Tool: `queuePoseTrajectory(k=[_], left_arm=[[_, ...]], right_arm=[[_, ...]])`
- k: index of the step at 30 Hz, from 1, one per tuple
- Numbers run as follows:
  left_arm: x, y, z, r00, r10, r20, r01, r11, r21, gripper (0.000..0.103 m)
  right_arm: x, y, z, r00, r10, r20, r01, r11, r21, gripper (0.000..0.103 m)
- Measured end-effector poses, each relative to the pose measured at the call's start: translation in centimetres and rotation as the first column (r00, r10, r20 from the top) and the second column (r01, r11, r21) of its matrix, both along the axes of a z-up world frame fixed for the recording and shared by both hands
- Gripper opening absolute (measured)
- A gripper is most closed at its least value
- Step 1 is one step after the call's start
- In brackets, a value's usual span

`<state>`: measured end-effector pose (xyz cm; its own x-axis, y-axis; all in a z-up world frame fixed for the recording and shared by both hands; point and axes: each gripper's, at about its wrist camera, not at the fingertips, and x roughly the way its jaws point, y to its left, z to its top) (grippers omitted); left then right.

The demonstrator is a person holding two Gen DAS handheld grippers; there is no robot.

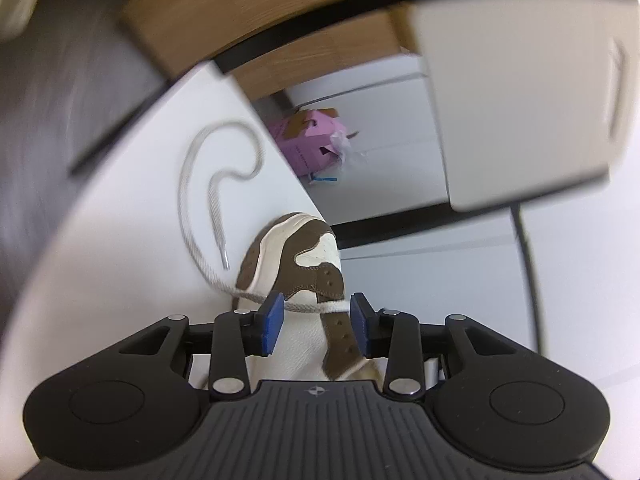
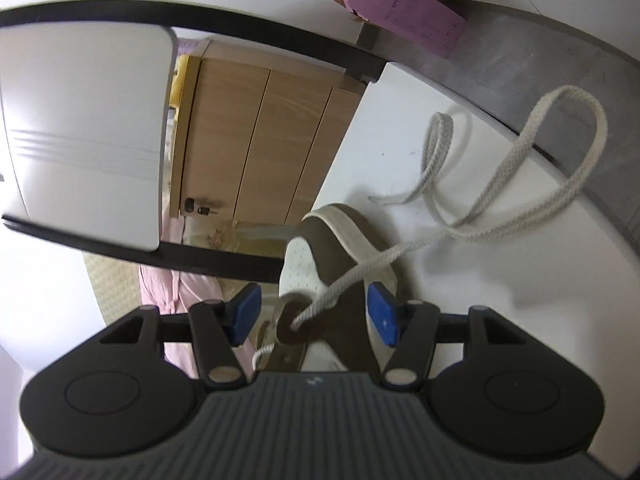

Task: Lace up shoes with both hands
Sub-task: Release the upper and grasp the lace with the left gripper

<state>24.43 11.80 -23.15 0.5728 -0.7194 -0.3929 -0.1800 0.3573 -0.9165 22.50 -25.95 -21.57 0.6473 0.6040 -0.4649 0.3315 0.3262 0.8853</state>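
Hand-held gripper [image 1: 316, 320] astride shoe [image 1: 296, 264], lace [image 1: 308, 309] between

The brown-and-cream low shoe [image 1: 298, 264] looks like matt suede with smooth perforated leather panels. Its off-white flat lace [image 2: 516, 184] is coarsely woven cloth. The smooth white bench [image 1: 132, 216] has a faint sheen. Each tool has matt black plastic arms, blue rubbery pads [image 1: 272, 330] and shiny metal pivots. The cupboard doors [image 2: 256, 136] show light wood grain.

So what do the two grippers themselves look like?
Both look alike: the left gripper and right gripper have matte black bodies, ribbed grey centre plates with a small emblem, round side caps, black linkage arms with silver pins, and flat blue pads. No cables or sleeves show.
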Motion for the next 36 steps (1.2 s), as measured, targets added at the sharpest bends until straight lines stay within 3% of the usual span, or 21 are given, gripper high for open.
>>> queuePoseTrajectory(k=[3, 9, 11, 13, 15, 19, 20, 22, 28, 36], left_arm=[[0.8, -0.2, -1.8, 0.995, 0.039, -0.091, -0.046, 0.996, -0.081, 0.045], [1.2, -0.1, -3.9, 0.968, 0.085, -0.237, -0.112, 0.988, -0.103, 0.045], [1.3, 0.1, -4.0, 0.964, 0.099, -0.248, -0.127, 0.987, -0.1, 0.045], [1.5, -0.1, -4.1, 0.962, 0.103, -0.253, -0.132, 0.986, -0.099, 0.045], [1.8, -0.3, -4.2, 0.962, 0.1, -0.256, -0.129, 0.986, -0.101, 0.045], [2.2, -1.0, -4.0, 0.971, 0.097, -0.216, -0.113, 0.992, -0.06, 0.039], [2.3, -1.0, -3.9, 0.973, 0.102, -0.207, -0.113, 0.993, -0.042, 0.033], [2.2, -0.9, -3.7, 0.974, 0.126, -0.187, -0.129, 0.992, -0.003, 0.003], [1.0, 0.1, -1.0, 0.974, 0.221, -0.057, -0.214, 0.971, 0.108, 0.002], [-0.2, 0.8, 1.7, 0.971, 0.234, 0.058, -0.241, 0.946, 0.217, 0.002]], right_arm=[[0.5, 0.1, -0.5, 1.0, -0.013, -0.014, 0.013, 1.0, 0.012, 0.061], [1.0, 0.0, -1.0, 0.999, -0.03, -0.022, 0.03, 0.999, 0.01, 0.057], [1.1, 0.0, -1.1, 0.999, -0.033, -0.014, 0.033, 0.999, 0.012, 0.044], [1.3, 0.1, -1.0, 1.0, -0.021, 0.002, 0.021, 1.0, 0.017, 0.023], [1.3, 0.4, -0.7, 1.0, -0.005, 0.029, 0.005, 1.0, 0.022, 0.011], [1.2, 0.8, 0.1, 0.996, 0.015, 0.086, -0.016, 1.0, 0.005, 0.006], [1.2, 0.8, 0.3, 0.995, 0.018, 0.098, -0.018, 1.0, -0.001, 0.006], [1.0, 0.7, 0.7, 0.993, 0.017, 0.119, -0.015, 1.0, -0.02, 0.005], [-0.4, 0.0, 2.3, 0.986, -0.031, 0.164, 0.054, 0.989, -0.137, 0.003], [-1.6, -0.3, 3.1, 0.985, -0.045, 0.165, 0.087, 0.964, -0.252, 0.002]])
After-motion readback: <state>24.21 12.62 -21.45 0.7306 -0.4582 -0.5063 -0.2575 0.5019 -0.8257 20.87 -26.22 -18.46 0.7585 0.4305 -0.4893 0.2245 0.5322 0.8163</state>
